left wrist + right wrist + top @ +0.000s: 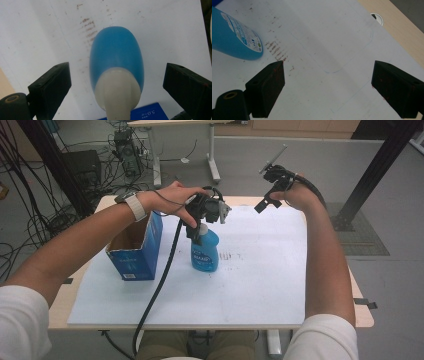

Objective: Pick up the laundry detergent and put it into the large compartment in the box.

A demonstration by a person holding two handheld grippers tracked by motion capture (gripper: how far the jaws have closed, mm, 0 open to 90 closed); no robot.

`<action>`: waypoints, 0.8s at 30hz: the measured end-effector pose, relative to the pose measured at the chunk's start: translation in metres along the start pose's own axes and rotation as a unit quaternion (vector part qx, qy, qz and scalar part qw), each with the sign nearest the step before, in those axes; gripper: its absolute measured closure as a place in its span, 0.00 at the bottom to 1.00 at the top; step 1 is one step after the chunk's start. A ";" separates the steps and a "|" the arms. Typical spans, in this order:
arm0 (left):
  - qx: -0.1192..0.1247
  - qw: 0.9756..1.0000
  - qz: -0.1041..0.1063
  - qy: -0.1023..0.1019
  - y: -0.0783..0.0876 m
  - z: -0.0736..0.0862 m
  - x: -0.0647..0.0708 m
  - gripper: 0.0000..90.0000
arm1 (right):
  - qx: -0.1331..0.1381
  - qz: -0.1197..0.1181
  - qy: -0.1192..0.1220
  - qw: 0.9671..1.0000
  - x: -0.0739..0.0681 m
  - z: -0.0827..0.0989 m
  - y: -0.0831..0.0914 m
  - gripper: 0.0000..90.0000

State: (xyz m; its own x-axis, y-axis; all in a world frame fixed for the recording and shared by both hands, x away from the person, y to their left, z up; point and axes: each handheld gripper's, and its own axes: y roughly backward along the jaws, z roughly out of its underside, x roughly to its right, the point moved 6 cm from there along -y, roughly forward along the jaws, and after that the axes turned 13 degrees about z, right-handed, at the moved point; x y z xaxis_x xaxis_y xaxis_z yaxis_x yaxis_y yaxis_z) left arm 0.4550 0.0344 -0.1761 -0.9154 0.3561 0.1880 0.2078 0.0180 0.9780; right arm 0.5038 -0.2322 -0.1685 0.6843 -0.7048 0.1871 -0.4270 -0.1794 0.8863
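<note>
Blue bottle (205, 251): stands upright on the white sheet (250, 280), left of the sheet's middle and nearer the far edge of the tabletop (360, 312) than the near one; its pale cap (117, 92) points straight up at the left gripper.
Left gripper (196, 229): hangs right over the bottle top; in the left gripper view the jaws stand wide, one on each side of the cap, and neither touches it.
Right gripper (262, 206): held up in the air above the far right part of the sheet, well apart from the bottle; jaws spread wide with nothing between them.
Blue box (136, 251): open-topped carton just beside the bottle, toward the left edge of the tabletop; not touching it, as far as can be told.
Step in hand: seemingly taking the bottle by its neck from above, probably for the box.
Doing it well: keep the cap centred in the gap, come down until the pads are level with the narrow neck and not the sloping blue shoulder, then shut squarely; a grip on the curved shoulder would likely slide off. Lift straight up so the base clears the sheet without tipping.
Risk: pushing on the cap off-centre could topple the bottle toward the box.
Count: one bottle, one box, one white sheet, two grippers, four jaws in all.
Marks: a patch of brown smudges (277, 51) on the sheet beside the bottle's base.
</note>
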 end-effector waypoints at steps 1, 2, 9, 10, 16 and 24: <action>0.002 1.000 0.001 -0.001 0.000 0.000 0.000 0.09 | 0.001 0.000 0.000 1.000 0.000 0.000 0.000 0.13; 0.002 1.000 0.000 -0.002 0.000 0.001 0.000 0.09 | 0.001 0.000 0.000 1.000 0.000 0.000 0.000 0.13; 0.001 1.000 -0.001 -0.002 0.000 0.001 0.000 0.09 | 0.001 0.000 -0.001 1.000 0.000 0.000 0.000 0.13; 0.001 1.000 -0.001 -0.002 0.000 0.001 0.000 0.09 | 0.001 0.000 -0.001 1.000 0.000 0.000 0.000 0.13; 0.001 1.000 -0.002 0.000 0.001 0.002 0.001 0.09 | -0.001 0.000 -0.001 1.000 0.000 0.000 0.000 0.13; 0.001 1.000 -0.003 0.003 0.001 0.002 0.001 0.09 | 0.001 -0.001 -0.001 1.000 0.000 0.000 0.000 0.13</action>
State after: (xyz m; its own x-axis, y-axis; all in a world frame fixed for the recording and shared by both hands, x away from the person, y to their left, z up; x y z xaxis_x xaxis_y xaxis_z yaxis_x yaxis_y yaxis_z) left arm 0.4552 0.0371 -0.1749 -0.9187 0.3504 0.1822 0.2024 0.0217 0.9791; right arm 0.5038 -0.2325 -0.1688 0.6836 -0.7060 0.1853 -0.4277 -0.1818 0.8854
